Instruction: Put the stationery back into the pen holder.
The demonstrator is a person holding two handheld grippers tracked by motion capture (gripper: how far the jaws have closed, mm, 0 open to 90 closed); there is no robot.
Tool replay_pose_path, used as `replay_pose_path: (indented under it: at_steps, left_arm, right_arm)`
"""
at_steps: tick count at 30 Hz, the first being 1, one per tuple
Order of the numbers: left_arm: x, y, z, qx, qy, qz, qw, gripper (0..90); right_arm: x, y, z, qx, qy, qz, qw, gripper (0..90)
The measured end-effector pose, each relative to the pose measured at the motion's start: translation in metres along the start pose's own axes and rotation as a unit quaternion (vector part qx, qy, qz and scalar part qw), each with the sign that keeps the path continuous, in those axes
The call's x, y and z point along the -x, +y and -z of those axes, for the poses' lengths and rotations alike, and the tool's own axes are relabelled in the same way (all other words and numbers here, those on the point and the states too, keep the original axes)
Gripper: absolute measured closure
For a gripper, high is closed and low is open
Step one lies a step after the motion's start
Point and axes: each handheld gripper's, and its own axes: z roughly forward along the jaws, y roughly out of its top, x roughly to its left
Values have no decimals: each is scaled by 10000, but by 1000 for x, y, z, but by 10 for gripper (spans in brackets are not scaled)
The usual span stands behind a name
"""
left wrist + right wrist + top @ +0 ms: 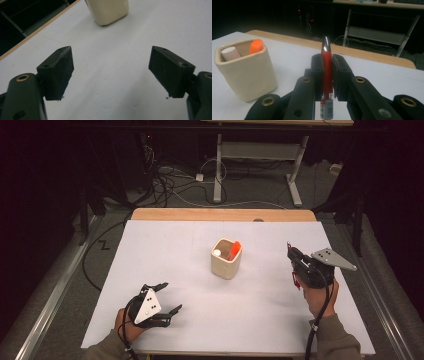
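Observation:
A cream cup [226, 258] stands mid-table on the white sheet; it holds an orange marker [234, 250] and a white-capped item [217, 253]. Right of the cup, my right gripper [291, 251] is raised above the table and shut on a red pen [327, 72]. The pen stands upright between the pads, its silver tip upward and its labelled end below the jaws. The cup [244, 68] sits to the left of it in the right gripper view. At the near left, my left gripper [169, 297] rests low over the sheet, open and empty, with its jaws wide apart and the cup [108, 10] ahead.
The white sheet [175, 245] covers a wooden table whose far edge [220, 214] shows as a bare strip. Beyond it lie floor cables and the legs of another desk [295, 175]. Bare sheet lies between the cup and both grippers.

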Motion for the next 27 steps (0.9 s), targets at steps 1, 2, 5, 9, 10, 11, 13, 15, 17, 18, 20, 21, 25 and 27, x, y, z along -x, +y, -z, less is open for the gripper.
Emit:
replay_pose_path:
  at_steps: [1,2,5,9,10,11,13,15,17,18,20,21,25,27]
  left_arm:
    - [0,0,0,-13,28,-11,10000,199]
    - [-1,0,0,-17,42,-14,10000,199]
    - [-2,-1,1,-20,50,16,10000,199]
    - [-2,-1,1,-17,45,41,10000,199]
    - [-2,-1,1,-21,47,46,10000,199]
    - [-2,-2,1,-23,39,48,10000,199]
    - [-2,-2,1,-31,36,45,10000,199]
    - [-2,-2,2,-39,47,43,10000,199]
    - [-2,-3,2,-42,49,66,10000,199]
    - [-2,-3,2,-44,53,71,10000,199]
    - [-2,-3,2,-39,48,82,9999,199]
    - [-2,-3,2,-52,48,71,9999,199]
    - [-2,-3,2,-49,62,82,9999,199]
    - [-2,-4,3,-49,56,93,9999,199]
  right_arm:
    - [-2,2,-1,2,30,14,10000,809]
    - [-3,4,-2,9,114,13,9999,808]
    - [-8,11,-4,185,186,22,9997,808]
    - [-16,21,-8,420,377,18,9984,808]
    - [-18,24,-8,464,385,47,9982,808]
    - [-19,26,-9,502,421,66,9978,808]
    - [-23,30,-12,563,485,78,9972,808]
    - [-26,33,-14,608,573,56,9965,808]
    - [-29,35,-18,642,622,72,9960,808]
    - [-30,36,-20,669,666,83,9955,808]
    - [-34,38,-23,702,725,118,9948,808]
    - [-36,39,-25,717,789,117,9942,808]
    - [-43,42,-32,815,924,102,9923,808]
    - [-47,43,-36,855,988,43,9914,808]
